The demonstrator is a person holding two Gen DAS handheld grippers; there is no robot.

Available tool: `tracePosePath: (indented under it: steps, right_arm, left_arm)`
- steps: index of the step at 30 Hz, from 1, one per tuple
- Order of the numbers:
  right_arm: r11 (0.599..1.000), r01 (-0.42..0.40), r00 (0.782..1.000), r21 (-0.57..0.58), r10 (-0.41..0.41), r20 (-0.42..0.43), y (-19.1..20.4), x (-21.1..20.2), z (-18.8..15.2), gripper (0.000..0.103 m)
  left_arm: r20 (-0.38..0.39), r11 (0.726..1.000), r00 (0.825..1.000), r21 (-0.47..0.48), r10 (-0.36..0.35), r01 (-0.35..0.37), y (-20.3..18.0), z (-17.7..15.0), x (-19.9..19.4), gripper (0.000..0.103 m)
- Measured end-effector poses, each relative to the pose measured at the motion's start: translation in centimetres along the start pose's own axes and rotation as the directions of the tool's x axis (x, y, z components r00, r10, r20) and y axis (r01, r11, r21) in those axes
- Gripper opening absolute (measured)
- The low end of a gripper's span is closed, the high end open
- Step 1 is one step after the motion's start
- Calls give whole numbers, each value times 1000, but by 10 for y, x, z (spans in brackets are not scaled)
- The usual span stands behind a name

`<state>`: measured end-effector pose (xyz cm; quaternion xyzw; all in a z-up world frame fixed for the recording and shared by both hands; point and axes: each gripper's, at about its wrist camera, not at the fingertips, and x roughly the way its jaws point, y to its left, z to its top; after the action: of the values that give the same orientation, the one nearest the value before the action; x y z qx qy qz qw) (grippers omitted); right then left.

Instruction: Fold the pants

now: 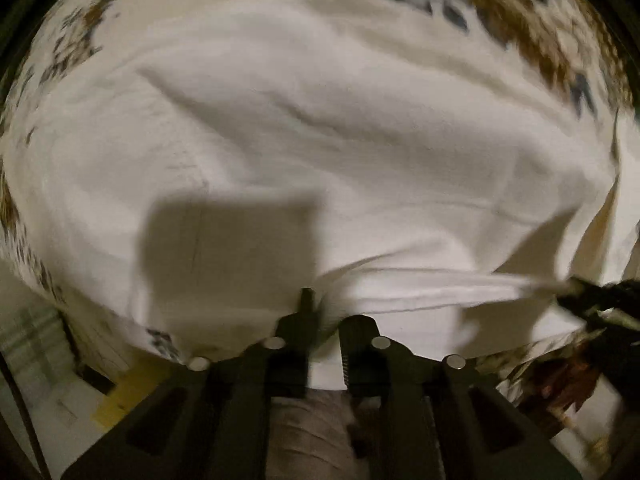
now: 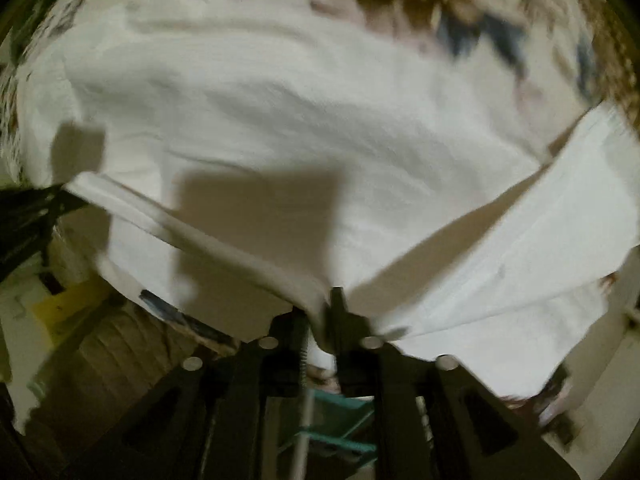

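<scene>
Over the patterned bed [image 1: 520,28], both grippers' jaws pinch the white pants [image 1: 320,140] edge mid-fold; next, lay it flat, release.

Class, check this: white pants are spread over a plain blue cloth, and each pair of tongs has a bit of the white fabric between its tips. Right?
Not quite. Both wrist views show the cloth under the pants is patterned, cream with brown and dark motifs. The left tongs and right tongs do have white fabric between their tips.

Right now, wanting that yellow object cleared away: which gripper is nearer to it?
Left. The left gripper has the yellow object just off to its left; the right gripper holds the white pants farther to the right.
</scene>
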<state>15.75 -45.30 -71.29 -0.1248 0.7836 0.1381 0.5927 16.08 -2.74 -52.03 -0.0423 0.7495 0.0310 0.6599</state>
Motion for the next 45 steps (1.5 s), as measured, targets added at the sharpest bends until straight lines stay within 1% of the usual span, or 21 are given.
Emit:
tracePosePath:
  steps: [1, 2, 3, 4, 5, 6, 11, 14, 17, 22, 24, 25, 26, 28, 31, 35, 37, 39, 42, 44, 45]
  right_arm:
    - [1000, -20, 1000, 16, 21, -14, -4, 2, 0, 43]
    - [998, -49, 999, 47, 49, -7, -8, -2, -3, 73]
    - [995, -66, 998, 74, 66, 3, -13, -7, -5, 87]
    - [990, -93, 996, 109, 91, 23, -18, -15, -9, 96]
    - [984, -115, 993, 135, 111, 37, -23, -22, -10, 96]
    - [974, -141, 989, 178, 132, 60, -31, -32, -14, 96]
    - [875, -194, 972, 444, 111, 206, -99, -73, -24, 96]
    - [808, -136, 978, 573, 19, 207, -144, -71, -19, 96]
    - [745, -124, 980, 656, -12, 198, -179, -56, -5, 96]
    - [717, -64, 986, 694, -62, 155, -194, -29, 7, 93]
    - [733, -9, 982, 680, -122, 144, -185, -27, 3, 72]
    - [734, 4, 978, 679, -146, 152, -181, -28, -4, 43]
    - [725, -37, 974, 688, -128, 188, -178, -32, -18, 14]
    - [685, -113, 966, 720, -93, 241, -189, -48, -42, 5]
    - [614, -173, 944, 770, -121, 308, -191, -72, -110, 4]
    - [446, -258, 938, 857, -97, 333, -211, -69, -220, 4]
    - [367, -277, 951, 888, -25, 308, -219, -45, -266, 4]
    - [316, -295, 955, 902, 76, 286, -235, -21, -282, 6]
    - [213, -338, 939, 917, 142, 313, -244, 12, -306, 20]
    - [120, -421, 905, 899, 130, 406, -236, 17, -323, 44]
    - [84, -449, 891, 889, 119, 439, -233, 17, -330, 49]
  left_arm:
    - [-1, 1000, 1000, -9, 2, -2, 0, -2, -5, 18]
    - [3, 1000, 1000, -26, -3, 3, 0, -4, -14, 20]
    - [10, 999, 1000, -36, 6, -6, 1, -5, -22, 28]
    - [14, 999, 1000, -40, 15, -15, 0, -6, -28, 50]
    - [30, 998, 999, -51, 24, -23, -1, -6, -37, 78]
    - [55, 998, 998, -54, 32, -29, -2, -5, -44, 85]
    - [165, 997, 984, -40, 70, -65, -24, 13, -80, 87]
    - [205, 996, 975, -17, 86, -85, -44, 40, -86, 87]
    - [232, 994, 967, 10, 101, -106, -60, 58, -84, 87]
    - [274, 986, 952, 64, 134, -157, -86, 76, -78, 87]
    - [280, 982, 950, 84, 137, -167, -94, 78, -77, 87]
    - [282, 982, 950, 88, 137, -168, -96, 79, -77, 87]
    - [282, 981, 950, 95, 136, -169, -99, 79, -77, 87]
    - [282, 980, 950, 105, 132, -167, -104, 76, -78, 87]
    - [271, 980, 955, 122, 120, -158, -110, 72, -79, 87]
    - [255, 976, 962, 162, 101, -146, -123, 63, -76, 87]
    - [248, 972, 963, 182, 103, -151, -129, 59, -72, 87]
    - [233, 968, 967, 203, 102, -151, -135, 55, -66, 87]
    - [224, 958, 969, 234, 109, -162, -144, 48, -59, 87]
    - [218, 954, 969, 248, 114, -168, -147, 44, -55, 87]
    - [214, 953, 970, 252, 116, -169, -148, 43, -53, 87]
